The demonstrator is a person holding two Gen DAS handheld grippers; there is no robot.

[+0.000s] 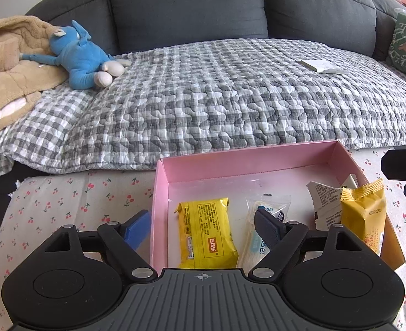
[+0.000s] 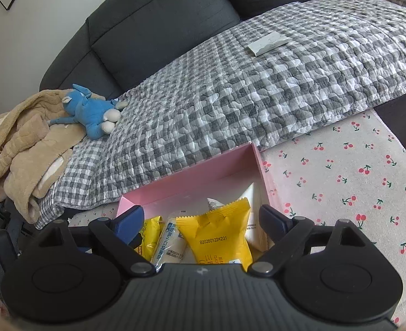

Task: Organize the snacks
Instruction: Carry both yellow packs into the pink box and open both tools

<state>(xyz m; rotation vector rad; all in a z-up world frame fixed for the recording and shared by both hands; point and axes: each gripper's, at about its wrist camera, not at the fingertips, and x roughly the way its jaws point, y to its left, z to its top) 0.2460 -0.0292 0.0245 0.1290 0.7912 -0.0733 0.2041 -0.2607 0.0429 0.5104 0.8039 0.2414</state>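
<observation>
Left wrist view: we see the left gripper at lower centre, jaws spread wide and gripping nothing. Its left finger sits outside the left wall of the pink box; its right finger is over the box interior. Between the fingers, the yellow snack packet lies flat on the box floor. Just right of it lies the clear-wrapped snack, partly behind the right finger. At the box's right wall the orange-yellow packet stands upright, with the white packet just behind it. The box rests on the cherry-print cloth.

Right wrist view: we see the right gripper at lower centre, jaws likewise wide, pads touching nothing. The orange-yellow packet stands between the fingers inside the pink box. The checked quilt fills the upper frame.
</observation>
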